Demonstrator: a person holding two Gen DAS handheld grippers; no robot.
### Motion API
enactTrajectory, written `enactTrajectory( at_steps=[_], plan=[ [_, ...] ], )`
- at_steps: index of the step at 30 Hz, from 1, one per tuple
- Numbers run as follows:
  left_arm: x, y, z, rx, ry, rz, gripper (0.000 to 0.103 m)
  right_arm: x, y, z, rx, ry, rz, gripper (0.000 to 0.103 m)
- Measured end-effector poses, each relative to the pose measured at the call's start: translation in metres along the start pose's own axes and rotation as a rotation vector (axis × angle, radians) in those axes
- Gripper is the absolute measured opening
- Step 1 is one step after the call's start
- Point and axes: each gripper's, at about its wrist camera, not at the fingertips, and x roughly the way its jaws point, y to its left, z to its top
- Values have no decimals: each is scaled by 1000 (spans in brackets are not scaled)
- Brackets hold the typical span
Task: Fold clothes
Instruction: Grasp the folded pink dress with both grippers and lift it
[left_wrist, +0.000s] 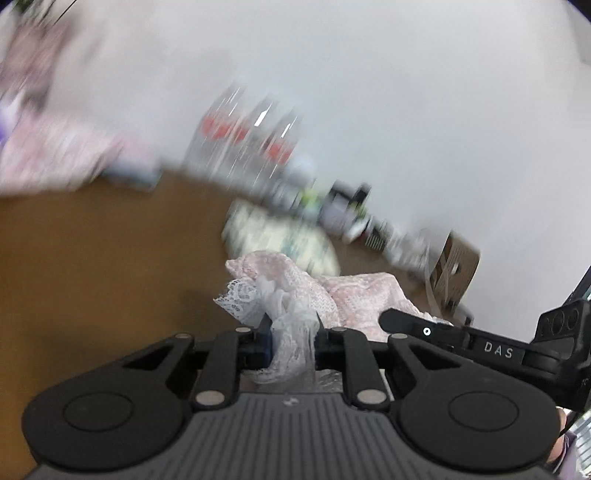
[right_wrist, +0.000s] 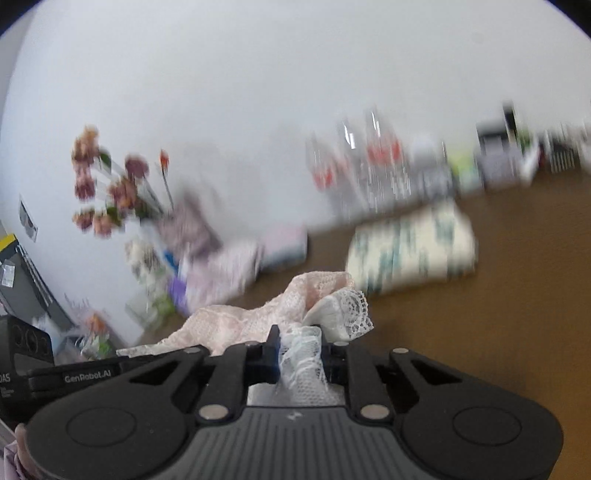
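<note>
A pink lace garment (left_wrist: 354, 295) with a white lace trim is held up above the brown table (left_wrist: 92, 258) between both grippers. My left gripper (left_wrist: 291, 325) is shut on the white lace trim at one end. My right gripper (right_wrist: 298, 334) is shut on the white lace trim (right_wrist: 351, 306) at the other end, with the pink cloth (right_wrist: 236, 325) stretching to its left. The right gripper's body shows at the right edge of the left wrist view (left_wrist: 480, 343). Both views are blurred by motion.
A folded cream and teal patterned cloth (right_wrist: 410, 247) lies on the table. Clear bottles with red labels (right_wrist: 362, 166), boxes and small items line the back wall. Folded clothes (right_wrist: 229, 266) and a bunch of flowers (right_wrist: 110, 184) stand at the left.
</note>
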Motion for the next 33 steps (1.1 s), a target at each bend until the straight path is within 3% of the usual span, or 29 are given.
enactTrajectory(
  at_steps=[5, 9, 13, 15, 19, 22, 23, 25, 28, 30, 32, 33],
  plan=[
    [81, -2, 62, 24, -76, -14, 18, 37, -53, 92, -12, -83, -45, 14],
    [148, 10, 87, 25, -104, 20, 18, 87, -102, 122, -6, -49, -80, 14],
    [192, 35, 78, -51, -32, 66, 17, 129, -144, 124, 30, 4, -105, 14],
    [206, 47, 66, -86, -18, 54, 17, 146, -162, 119, 53, 39, -122, 14],
    [226, 60, 47, -55, -4, 102, 18, 177, -188, 101, 62, 101, -172, 15],
    [231, 66, 40, -45, -11, 123, 32, 183, -192, 88, 50, 90, -190, 23],
    [230, 66, 41, -48, -11, 123, 46, 180, -191, 86, 49, 72, -190, 25],
    [221, 69, 48, -62, -2, 113, 53, 165, -183, 92, 20, 24, -206, 38],
    [185, 65, 69, -25, -92, 72, 52, 141, -170, 102, -29, -69, -227, 41],
    [174, 47, 78, 45, -173, 117, 48, 132, -159, 108, -82, -155, -230, 37],
    [174, 25, 82, 117, -230, 171, 27, 137, -150, 109, -135, -189, -230, 20],
    [187, 15, 78, 149, -212, 180, 22, 145, -146, 109, -162, -190, -229, 10]
  ],
)
